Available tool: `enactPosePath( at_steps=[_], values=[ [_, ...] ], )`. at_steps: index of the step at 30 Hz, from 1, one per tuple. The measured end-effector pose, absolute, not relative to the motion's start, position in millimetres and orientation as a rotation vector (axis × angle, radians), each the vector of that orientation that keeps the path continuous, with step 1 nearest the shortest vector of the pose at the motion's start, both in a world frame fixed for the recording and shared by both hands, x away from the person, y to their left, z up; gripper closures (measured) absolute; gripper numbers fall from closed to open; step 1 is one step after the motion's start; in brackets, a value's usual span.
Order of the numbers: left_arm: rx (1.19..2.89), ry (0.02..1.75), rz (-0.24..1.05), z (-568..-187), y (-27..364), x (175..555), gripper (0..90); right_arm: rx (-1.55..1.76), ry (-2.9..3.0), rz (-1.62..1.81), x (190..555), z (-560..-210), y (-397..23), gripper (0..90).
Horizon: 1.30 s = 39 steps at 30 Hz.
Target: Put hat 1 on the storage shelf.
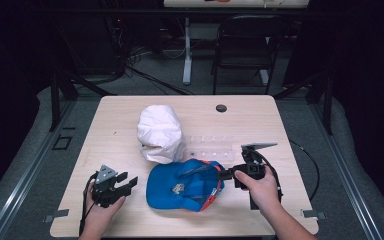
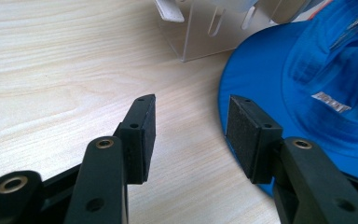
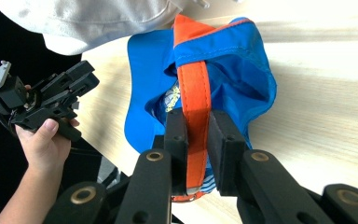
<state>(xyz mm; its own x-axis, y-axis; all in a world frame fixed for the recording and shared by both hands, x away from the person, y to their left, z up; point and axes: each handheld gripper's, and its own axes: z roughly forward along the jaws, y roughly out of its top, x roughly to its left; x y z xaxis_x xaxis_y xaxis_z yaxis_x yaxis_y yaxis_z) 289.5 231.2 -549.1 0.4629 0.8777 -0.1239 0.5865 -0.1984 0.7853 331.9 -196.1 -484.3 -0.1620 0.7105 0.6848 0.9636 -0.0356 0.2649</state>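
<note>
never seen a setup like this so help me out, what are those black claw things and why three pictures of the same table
A person holds a two-jaw gripper in each hand. One picture looks down from above the table; the other two come from cameras riding on the grippers, looking along their black jaws. On the table lie a blue cap, a white cap and a clear plastic rack. The right gripper is shut on the blue cap's orange strap. The left gripper is open, with nothing between its jaws, beside the blue cap's brim.

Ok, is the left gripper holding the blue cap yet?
No: in the left gripper view the left gripper stands open over bare table, with the blue cap beside its jaws, not between them.
</note>
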Motion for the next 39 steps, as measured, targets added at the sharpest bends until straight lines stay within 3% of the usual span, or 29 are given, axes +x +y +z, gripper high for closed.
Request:
enactPosePath(
  at_steps=[18, 39],
  values=[
    [1.905, 1.231, 0.447, -549, 232, 290, 52.8, -1.766, -2.055, -0.876, 335, -454, -199, 78.9],
    [1.908, 1.231, 0.45, -551, 232, 291, 52.8, -1.63, -1.679, -1.104, 343, -447, -211, 79.1]
  ],
)
